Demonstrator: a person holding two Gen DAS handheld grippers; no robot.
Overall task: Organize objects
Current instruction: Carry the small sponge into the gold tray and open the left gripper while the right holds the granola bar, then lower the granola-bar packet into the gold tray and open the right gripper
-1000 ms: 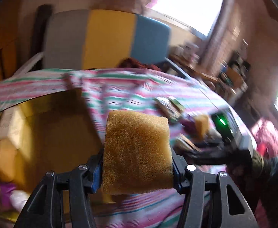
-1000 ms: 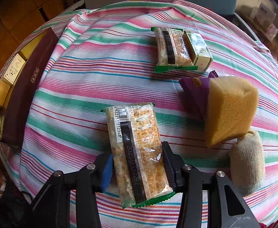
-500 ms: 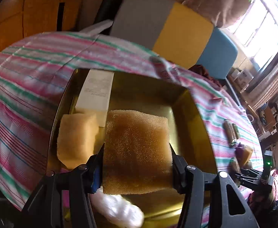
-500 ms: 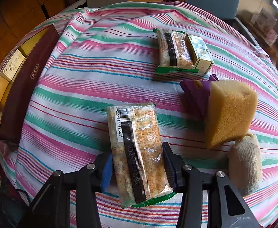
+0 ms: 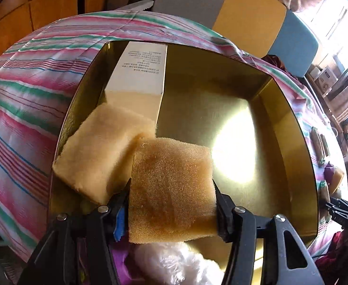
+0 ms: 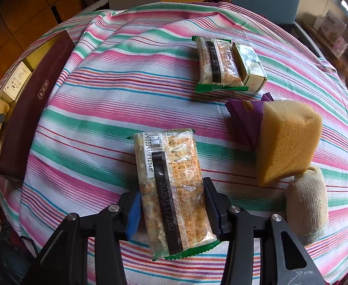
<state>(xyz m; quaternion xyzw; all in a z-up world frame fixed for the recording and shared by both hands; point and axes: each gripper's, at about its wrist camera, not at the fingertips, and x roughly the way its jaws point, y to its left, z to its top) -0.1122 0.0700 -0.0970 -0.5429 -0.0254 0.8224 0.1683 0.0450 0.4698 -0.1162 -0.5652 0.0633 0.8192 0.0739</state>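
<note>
The left gripper (image 5: 171, 211) squeezes a brown sponge (image 5: 171, 190) tight – it hangs over the gold box (image 5: 292, 156). Just past it in the box lie a pale sponge (image 5: 98, 152) and a white carton (image 5: 138, 76). The right gripper (image 6: 171, 211) pinches a snack bar (image 6: 171, 190) lying on the striped cloth (image 6: 102, 99). Farther off – a big sponge (image 6: 288, 140), a purple wrapper (image 6: 245, 116), another snack bar (image 6: 216, 64) and a small green box (image 6: 250, 66).

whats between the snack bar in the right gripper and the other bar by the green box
Nothing: in the right wrist view, only bare striped tablecloth lies between the held snack bar and the far bar.
</note>
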